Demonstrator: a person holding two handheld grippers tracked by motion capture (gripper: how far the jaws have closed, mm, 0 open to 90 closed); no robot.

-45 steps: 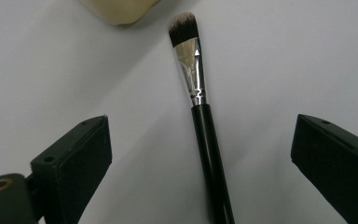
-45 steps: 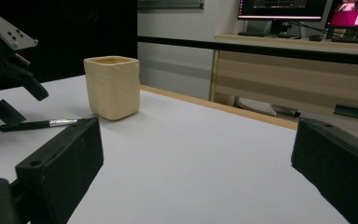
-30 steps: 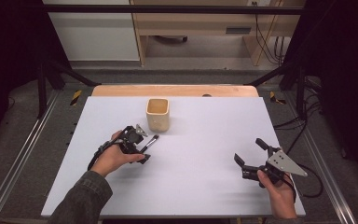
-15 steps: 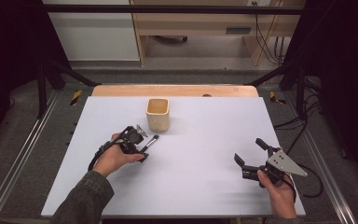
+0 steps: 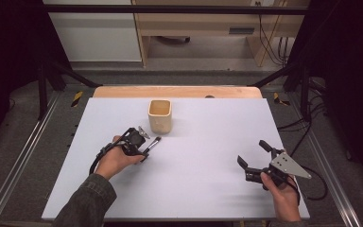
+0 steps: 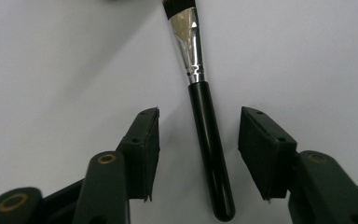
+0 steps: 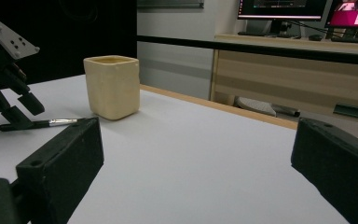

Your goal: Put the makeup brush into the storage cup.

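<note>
A makeup brush (image 5: 154,143) with a black handle and silver ferrule (image 6: 207,135) lies flat on the white table, just left of and in front of a cream square cup (image 5: 159,116). My left gripper (image 5: 145,145) points down over the brush handle. Its jaws have just been closing, and the handle lies between them with a gap on each side (image 6: 199,112). At the front right, my right gripper (image 5: 252,152) is held low over the table, open, nothing between its jaws (image 7: 198,135). The right gripper view takes in the cup (image 7: 112,87), the brush (image 7: 51,123) and the left gripper (image 7: 9,93).
The white table (image 5: 208,137) has a wooden strip along its far edge (image 5: 177,91). Metal rails run down both sides (image 5: 23,156). Cables trail off the right side (image 5: 307,137). A wooden desk with monitors stands behind (image 7: 289,42).
The left gripper's jaws have narrowed around the brush handle. Both hands, the brush and the cup have stayed in place.
</note>
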